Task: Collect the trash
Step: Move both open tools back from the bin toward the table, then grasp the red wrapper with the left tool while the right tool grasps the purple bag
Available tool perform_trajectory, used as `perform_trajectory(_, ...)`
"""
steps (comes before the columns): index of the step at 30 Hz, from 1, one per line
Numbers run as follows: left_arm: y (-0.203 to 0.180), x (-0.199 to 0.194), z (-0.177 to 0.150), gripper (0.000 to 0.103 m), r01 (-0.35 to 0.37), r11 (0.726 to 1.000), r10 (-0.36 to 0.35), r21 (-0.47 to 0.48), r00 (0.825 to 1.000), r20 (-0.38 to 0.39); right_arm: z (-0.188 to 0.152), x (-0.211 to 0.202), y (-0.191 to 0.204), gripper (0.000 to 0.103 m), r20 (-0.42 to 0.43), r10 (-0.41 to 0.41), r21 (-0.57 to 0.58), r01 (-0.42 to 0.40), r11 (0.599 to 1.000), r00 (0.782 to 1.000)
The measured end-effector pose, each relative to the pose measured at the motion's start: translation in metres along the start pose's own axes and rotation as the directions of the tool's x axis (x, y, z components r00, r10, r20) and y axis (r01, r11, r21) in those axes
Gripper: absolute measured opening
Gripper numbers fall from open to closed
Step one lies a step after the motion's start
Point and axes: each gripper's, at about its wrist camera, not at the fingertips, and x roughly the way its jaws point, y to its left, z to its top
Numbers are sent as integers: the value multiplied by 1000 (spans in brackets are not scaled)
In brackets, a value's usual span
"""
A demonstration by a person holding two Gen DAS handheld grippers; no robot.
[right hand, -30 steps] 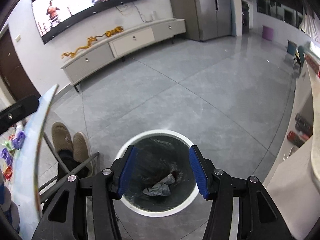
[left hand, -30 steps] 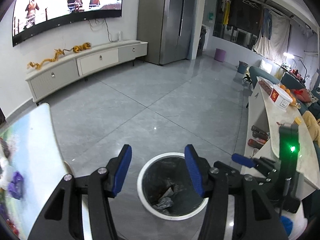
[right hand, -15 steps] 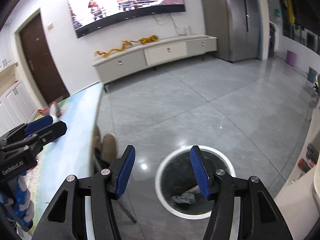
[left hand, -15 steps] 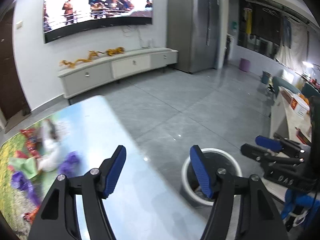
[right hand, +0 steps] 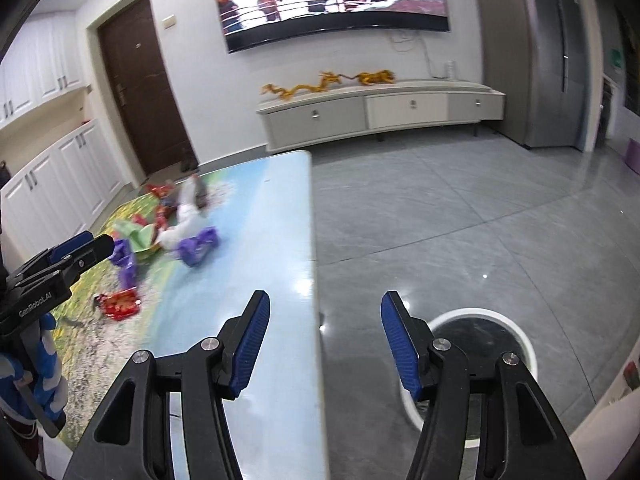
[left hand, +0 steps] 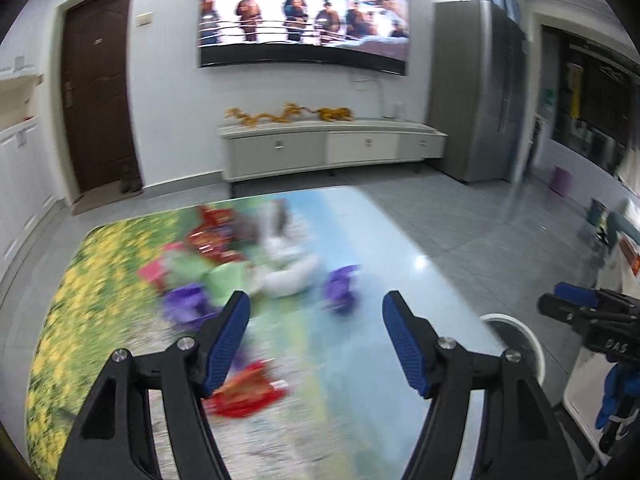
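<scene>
Only right view: bin (right hand: pixel 524 344) rim whole | left view: wrappers (left hand: pixel 240 396) blurred

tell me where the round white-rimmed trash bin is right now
The round white-rimmed trash bin stands on the grey tiled floor, just off the right edge of the glossy picture-printed table. In the right wrist view it sits lower right, partly behind the right tongs.

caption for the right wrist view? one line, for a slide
Open right tool over the table edge, wrappers left, white-rimmed trash bin on the floor right.
</scene>
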Motion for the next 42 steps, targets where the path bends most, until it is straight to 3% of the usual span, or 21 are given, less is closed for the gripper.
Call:
perform_trajectory(10,126,-33,-56,67,-194,974,188,-114,980,-61,-2,25,52,57,-55,78,-84,-83,993,995)
perform_trajectory(14,148,-41,-75,67,-209,968,197,-136,976,-98,-2,38,70,57,-84,109,-106,-118,987,990)
perform_trajectory(17,147,-38,-79,67,-156,978,142,-138,984,-109,0,49,83,57,-108,136,-127,-149,981,985)
perform_trajectory(22,118,-17,-63,67,4,998,-10,-59,994,-107,9,68,104,57,-134,173,-153,-193,969,976)
perform_trajectory(24,106,-7,-57,67,44,999,-46,-12,993,-107,18,77,110,64,-136,189,-148,-209,967,972)
perform_trajectory(27,91,12,-47,67,99,993,-90,69,988,-123,32,92,117,74,-127,201,-139,-218,966,971)
perform_trajectory(36,81,51,-48,67,206,972,-177,110,958,-226,50,150,140,74,-177,170,-146,-196,970,969)
perform_trajectory(40,83,60,-50,66,221,972,-195,83,950,-245,49,161,141,64,-189,167,-149,-196,969,968)
perform_trajectory(42,83,60,-51,62,226,971,-201,76,948,-249,47,164,141,53,-200,164,-151,-195,969,966)
